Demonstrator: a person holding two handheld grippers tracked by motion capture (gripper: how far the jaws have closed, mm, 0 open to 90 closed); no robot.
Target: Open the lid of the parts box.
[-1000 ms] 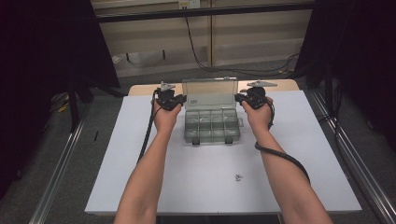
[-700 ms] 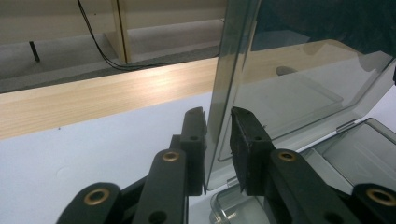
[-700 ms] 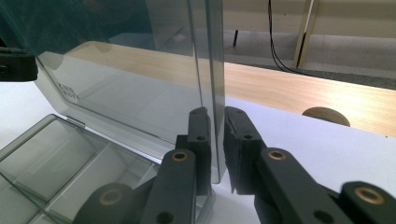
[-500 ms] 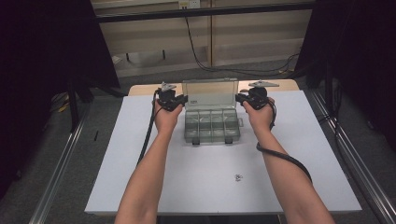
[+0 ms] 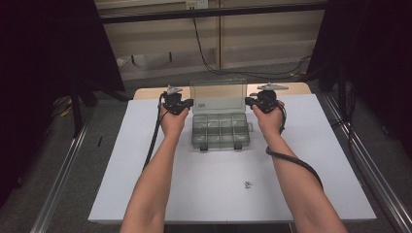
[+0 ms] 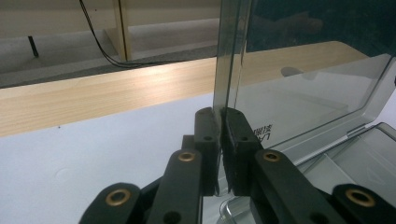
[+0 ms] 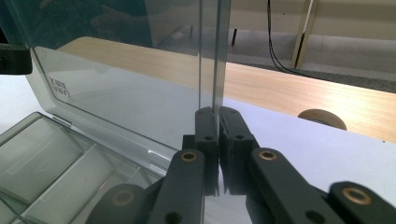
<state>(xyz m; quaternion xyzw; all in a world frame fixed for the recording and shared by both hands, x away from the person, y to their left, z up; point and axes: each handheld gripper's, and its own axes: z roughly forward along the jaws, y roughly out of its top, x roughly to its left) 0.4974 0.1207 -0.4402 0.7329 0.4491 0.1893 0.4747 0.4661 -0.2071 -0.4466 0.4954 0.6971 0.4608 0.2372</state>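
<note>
A clear grey compartment box (image 5: 221, 130) sits at the middle back of the white board, its lid (image 5: 217, 98) standing upright. My left gripper (image 5: 189, 103) is shut on the lid's left side edge, and its jaws have just been closing there. In the left gripper view the pads (image 6: 208, 128) pinch the edge of the lid (image 6: 303, 84). My right gripper (image 5: 248, 101) is shut on the lid's right side edge, its jaws also just closing. In the right gripper view the gripper (image 7: 217, 111) clamps the lid (image 7: 130, 79) above the box's compartments (image 7: 56, 158).
A small cluster of screws (image 5: 248, 184) lies on the white board (image 5: 145, 160) in front of the box. A wooden table edge (image 5: 145, 93) runs behind the board. Metal rails flank both sides, and cables hang on the wall behind.
</note>
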